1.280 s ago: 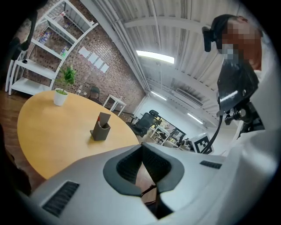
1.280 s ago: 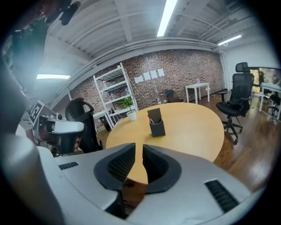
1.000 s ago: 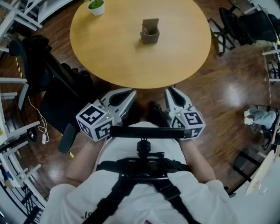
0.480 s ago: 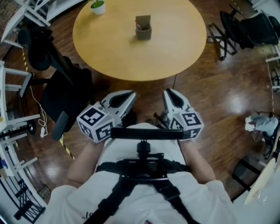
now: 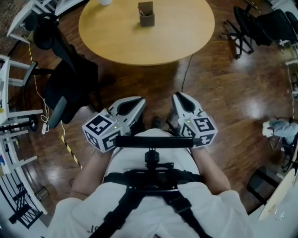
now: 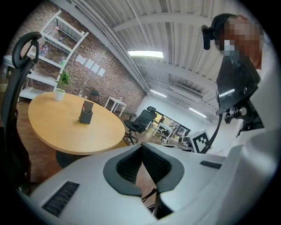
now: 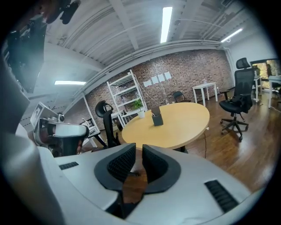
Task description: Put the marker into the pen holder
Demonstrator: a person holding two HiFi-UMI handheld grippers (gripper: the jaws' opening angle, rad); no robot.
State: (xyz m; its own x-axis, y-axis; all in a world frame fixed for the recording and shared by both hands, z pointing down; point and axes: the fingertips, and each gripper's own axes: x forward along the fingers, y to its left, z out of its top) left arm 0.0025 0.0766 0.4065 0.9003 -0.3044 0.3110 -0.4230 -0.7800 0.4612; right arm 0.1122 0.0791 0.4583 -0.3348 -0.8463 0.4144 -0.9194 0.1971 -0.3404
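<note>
The dark pen holder [image 5: 145,14] stands on the round wooden table [image 5: 177,42] at the top of the head view, far ahead of both grippers. It also shows as the pen holder [image 6: 86,113] in the left gripper view and the pen holder [image 7: 156,117] in the right gripper view. No loose marker is visible, and the holder is too small to tell what is in it. My left gripper [image 5: 138,101] is held close to my body over the floor, its tips touching and empty. My right gripper [image 5: 177,96] is beside it, with a narrow empty gap between its pads.
A black chair [image 5: 70,79] stands left of the table, with white shelving [image 5: 14,116] beyond it. Black office chairs [image 5: 260,23] are at the upper right. A thin cable [image 5: 186,69] runs across the wooden floor below the table. A potted plant [image 6: 59,93] sits on the table's far side.
The table and pen holder have slid toward the top of the head view as I backed away from them. Both grippers keep the same pose in front of my body.
</note>
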